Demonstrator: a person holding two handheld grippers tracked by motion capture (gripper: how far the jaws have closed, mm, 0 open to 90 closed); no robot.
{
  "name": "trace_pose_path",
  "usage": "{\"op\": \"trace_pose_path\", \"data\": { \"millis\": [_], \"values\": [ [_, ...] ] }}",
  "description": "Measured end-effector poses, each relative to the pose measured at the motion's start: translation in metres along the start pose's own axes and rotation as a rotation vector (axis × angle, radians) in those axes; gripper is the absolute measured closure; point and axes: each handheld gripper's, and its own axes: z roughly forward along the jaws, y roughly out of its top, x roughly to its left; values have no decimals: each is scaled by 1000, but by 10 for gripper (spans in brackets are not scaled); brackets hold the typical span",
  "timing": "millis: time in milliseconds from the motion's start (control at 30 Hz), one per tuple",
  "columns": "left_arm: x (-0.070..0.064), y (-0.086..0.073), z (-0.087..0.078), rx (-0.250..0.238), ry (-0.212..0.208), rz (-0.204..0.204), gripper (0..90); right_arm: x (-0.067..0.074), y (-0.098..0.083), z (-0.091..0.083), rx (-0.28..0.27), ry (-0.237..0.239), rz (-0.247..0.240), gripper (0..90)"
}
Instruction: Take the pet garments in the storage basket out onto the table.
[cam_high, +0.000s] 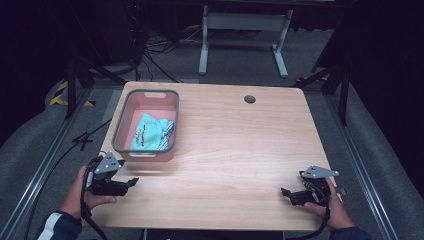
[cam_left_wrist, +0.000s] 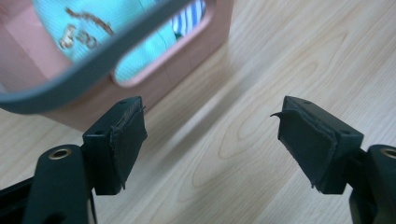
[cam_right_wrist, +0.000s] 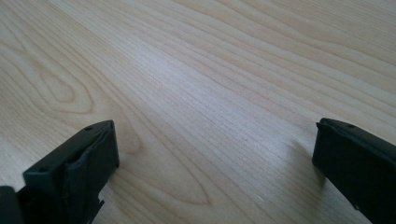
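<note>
Pink basket with a grey rim sits just ahead of the left gripper, and the blue-green cloth already lies inside it. Both grippers rest with jaws released and grasping nothing, the right gripper well apart over bare desk, so the job looks done.

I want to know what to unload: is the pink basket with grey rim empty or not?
Not empty: the pink plastic basket with grey rim holds a crumpled turquoise cloth and a blue-striped fabric.

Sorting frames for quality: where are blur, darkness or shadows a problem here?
High view: table lit, surroundings nearly black. Left gripper view: pink basket close and blurred, shadowing the wood. Right gripper view: near wood grain sharp, far edge soft, faint shadow by one jaw.
</note>
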Motion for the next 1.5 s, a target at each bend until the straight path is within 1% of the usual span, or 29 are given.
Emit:
{"op": "trace_pose_path", "data": {
  "millis": [33,133,233,267,300,367,400,533,633,667,733,767,800,867,933,967,1033,1067,1133,1167,1200,1233,1267,1300,1367,1400,1433,1467,1500],
  "values": [
    [0,3,-5,-13,11,-14,234,0,0,0,0,0,0,6],
    [2,11,-13,-33,26,-14,224,0,0,0,0,0,0,6],
    [3,18,-18,-46,16,-8,213,0,0,0,0,0,0,6],
    [3,21,-19,-56,4,-10,200,0,0,0,0,0,0,5],
    [3,24,-20,-56,6,0,196,0,0,0,0,0,0,6],
    [4,32,-22,-61,18,1,183,0,0,0,-1,0,0,5],
    [5,36,-23,-65,15,-2,179,0,0,0,0,0,0,5],
    [9,51,-24,-68,22,16,178,0,0,0,-1,-1,0,5],
    [14,61,-20,-67,23,12,178,0,0,0,0,-1,1,6],
    [14,61,-20,-67,23,12,177,0,0,0,0,-1,0,6],
    [19,68,-15,-53,30,11,177,0,0,0,-1,-1,0,6],
    [24,73,-9,-26,36,6,177,0,0,0,-1,0,0,6],
    [24,73,-9,-26,36,6,177,0,0,0,-1,0,0,6],
    [31,82,0,3,59,14,178,0,0,0,-1,0,0,6],
    [36,87,7,3,51,-7,179,0,0,0,-1,-1,0,6],
    [36,87,7,3,51,-7,179,0,0,0,-1,-1,0,6],
    [44,94,18,39,57,0,176,0,0,0,-1,-1,0,6],
    [46,96,22,57,51,-6,174,0,0,0,-1,0,0,6],
    [49,98,26,63,52,-11,174,0,0,0,-1,0,0,6],
    [51,100,32,81,55,-8,174,0,0,0,0,0,1,6],
    [54,102,38,112,57,-15,173,0,0,0,-1,-1,0,6],
    [59,104,46,137,47,-28,172,0,0,0,-1,-1,0,6],
    [59,104,46,137,47,-28,173,0,0,0,0,0,0,6],
    [63,107,55,170,44,-22,173,0,0,0,-1,0,-1,6],
    [66,110,65,200,41,-30,177,0,0,0,0,0,-1,6],
    [68,111,70,220,27,-29,177,0,0,0,0,-1,-2,5],
    [68,113,74,239,36,-11,181,0,0,0,-1,0,0,6],
    [68,113,74,239,36,-11,189,0,0,0,-1,0,0,6],
    [68,116,80,277,24,-7,189,0,0,0,-1,0,0,6]
  ]
}}
